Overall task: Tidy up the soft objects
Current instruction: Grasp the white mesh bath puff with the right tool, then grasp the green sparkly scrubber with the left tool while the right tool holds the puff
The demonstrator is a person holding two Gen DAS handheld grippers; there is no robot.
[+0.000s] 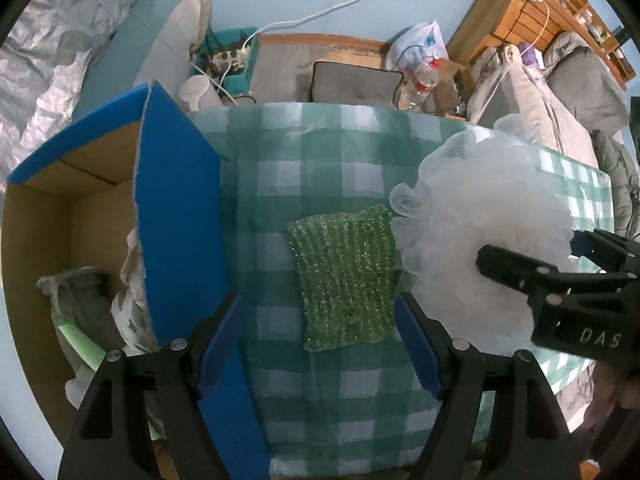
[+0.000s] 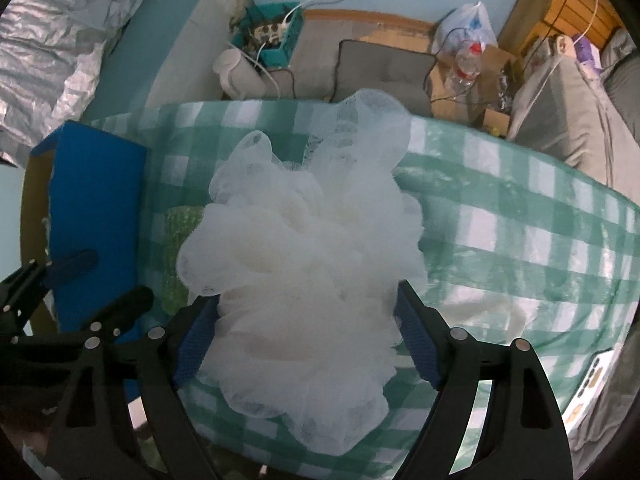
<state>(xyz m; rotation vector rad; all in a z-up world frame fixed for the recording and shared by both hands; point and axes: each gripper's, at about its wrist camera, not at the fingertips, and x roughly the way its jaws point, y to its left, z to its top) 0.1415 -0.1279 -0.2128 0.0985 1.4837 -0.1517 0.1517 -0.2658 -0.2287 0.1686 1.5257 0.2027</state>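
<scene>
A: Where is our green knitted square cloth [image 1: 344, 280]?

B: It lies flat on the checked table [image 1: 352, 392], beside the blue cardboard box [image 1: 176, 208]. Our left gripper [image 1: 318, 348] has its fingers apart above it.

A: And the fluffy white mesh puff [image 2: 308, 256]?

B: Just right of the cloth, between our right gripper [image 2: 306, 344] fingers, which are spread wide.

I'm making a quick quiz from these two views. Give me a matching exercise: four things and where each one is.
Things:
1. green scrubber
2. white mesh pouf
3. grey soft toy
4. grey cushion

Places:
A. on the floor beyond the table
B. inside the blue box
C. between the right gripper's fingers
D. flat on the checked cloth, below the left gripper

Pairs: 1-D, 2-C, 3-B, 4-A
</scene>
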